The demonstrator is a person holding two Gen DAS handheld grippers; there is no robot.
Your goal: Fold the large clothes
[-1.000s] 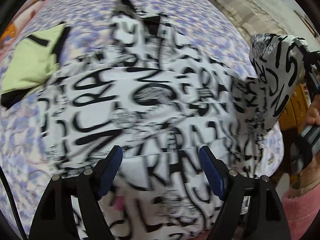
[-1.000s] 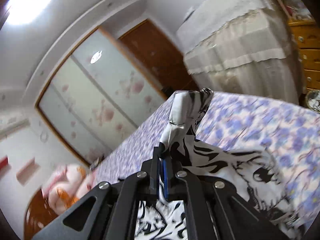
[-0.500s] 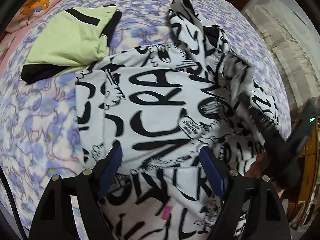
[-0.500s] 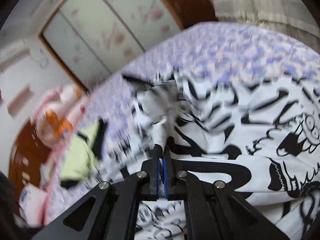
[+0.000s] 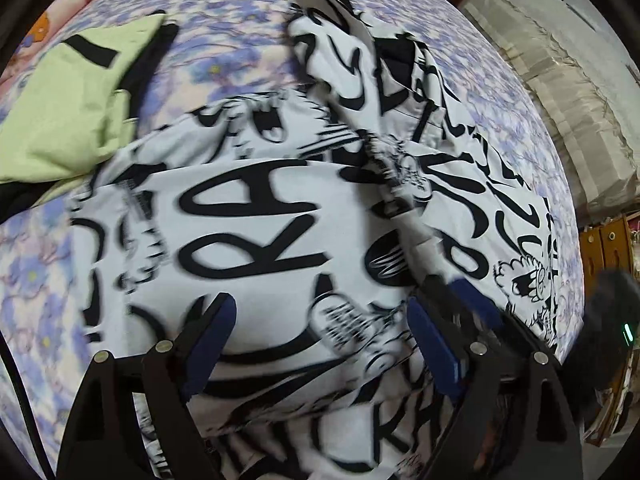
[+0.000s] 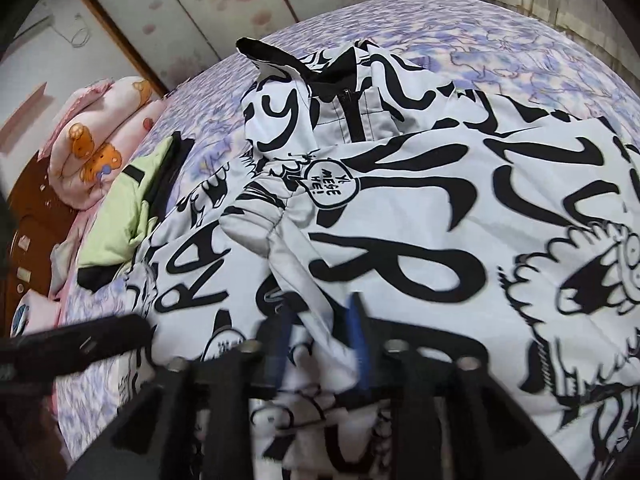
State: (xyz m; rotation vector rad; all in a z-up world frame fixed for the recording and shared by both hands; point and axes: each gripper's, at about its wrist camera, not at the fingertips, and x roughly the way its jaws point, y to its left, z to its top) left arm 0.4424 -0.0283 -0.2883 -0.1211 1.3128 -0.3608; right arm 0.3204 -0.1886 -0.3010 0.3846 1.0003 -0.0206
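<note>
I see the black-and-white lettered jacket (image 5: pixel 260 216) spread across the bed (image 5: pixel 240 4), which has a lilac floral cover; its black-lined collar end (image 6: pixel 276 58) points toward the far side of the bed. One sleeve (image 6: pixel 256 224) is laid over the body of the garment, running up from my right tongs (image 6: pixel 320 344). Right tongs: jaws have just been opening, now about half apart, with a fold of the sleeve cloth lying between the blue pads; I cannot see them pressing on it. Left tongs (image 5: pixel 320 340): jaws wide, having just opened a little further, hovering over the jacket's lettered panel with nothing gripped. In the left wrist view the right tongs sit just beside the left tongs' right finger. A folded pale green garment (image 5: pixel 68 104) with black trim lies beside the jacket, its edge touching it. Pink bedding (image 6: pixel 96 140) is heaped at the head of the bed.
</note>
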